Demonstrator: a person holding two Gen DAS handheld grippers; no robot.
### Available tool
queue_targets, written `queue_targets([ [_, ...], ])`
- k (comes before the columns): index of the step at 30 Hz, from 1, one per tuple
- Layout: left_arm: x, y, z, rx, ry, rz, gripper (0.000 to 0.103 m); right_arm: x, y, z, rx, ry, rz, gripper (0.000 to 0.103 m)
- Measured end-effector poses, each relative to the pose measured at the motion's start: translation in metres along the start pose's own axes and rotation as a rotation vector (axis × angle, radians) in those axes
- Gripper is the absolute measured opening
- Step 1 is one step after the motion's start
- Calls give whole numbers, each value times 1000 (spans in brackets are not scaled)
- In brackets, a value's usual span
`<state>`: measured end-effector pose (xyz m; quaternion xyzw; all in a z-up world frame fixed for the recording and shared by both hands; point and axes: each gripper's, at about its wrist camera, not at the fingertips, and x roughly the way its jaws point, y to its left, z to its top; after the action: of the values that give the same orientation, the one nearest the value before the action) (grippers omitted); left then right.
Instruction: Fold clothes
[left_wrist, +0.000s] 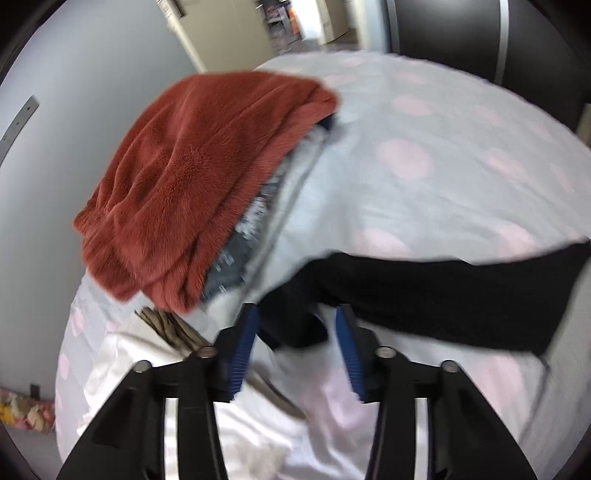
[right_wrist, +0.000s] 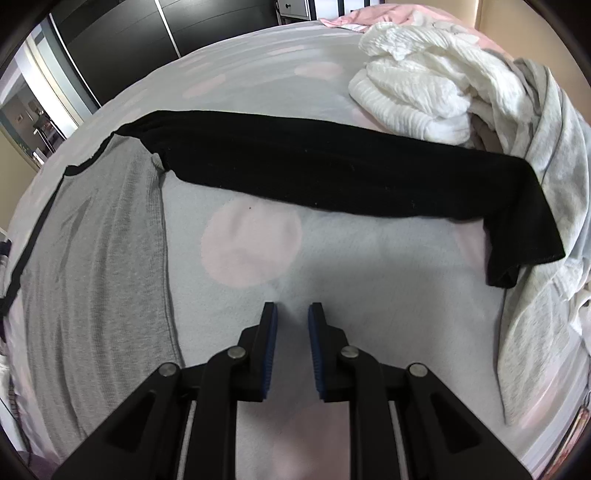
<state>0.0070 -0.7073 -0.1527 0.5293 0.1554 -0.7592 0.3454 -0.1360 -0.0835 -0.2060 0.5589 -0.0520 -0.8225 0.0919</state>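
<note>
Grey shirt (right_wrist: 99, 266), black sleeve (right_wrist: 332, 177) outstretched, no readable writing

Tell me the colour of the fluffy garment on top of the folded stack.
Rust red. The fluffy garment shows best in the left wrist view.

Dotted bedspread (right_wrist: 258, 236), dark wardrobe (right_wrist: 122, 40) behind.

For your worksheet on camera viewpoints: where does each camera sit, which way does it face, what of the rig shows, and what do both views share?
Left wrist: rides the left tongs, facing along the bed past a rust fleece garment; black fabric lies between its open fingers.
Right wrist: rides the right tongs, looking down across the dotted bedspread toward white clothes; its fingers are open and hold nothing.
Shared: the grey shirt's black sleeve, bedspread.
</note>
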Motion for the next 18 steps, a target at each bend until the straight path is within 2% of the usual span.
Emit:
queue_targets([
  [3,-33,-16,-33,73,17,-103,49,-2,-2,-1,12,7,20,17],
  [5,-50,-28,-58,107,58,-194,49,-5,-7,-4,35,25,66,17],
  [9,-74,-57,-115,162,145,-322,49,-14,-7,-13,22,48,107,17],
  [14,-78,-99,-177,278,255,-332,49,-21,-5,-31,19,149,222,17],
  [18,-75,-127,-218,360,313,-314,49,-13,-3,-50,17,269,244,17],
])
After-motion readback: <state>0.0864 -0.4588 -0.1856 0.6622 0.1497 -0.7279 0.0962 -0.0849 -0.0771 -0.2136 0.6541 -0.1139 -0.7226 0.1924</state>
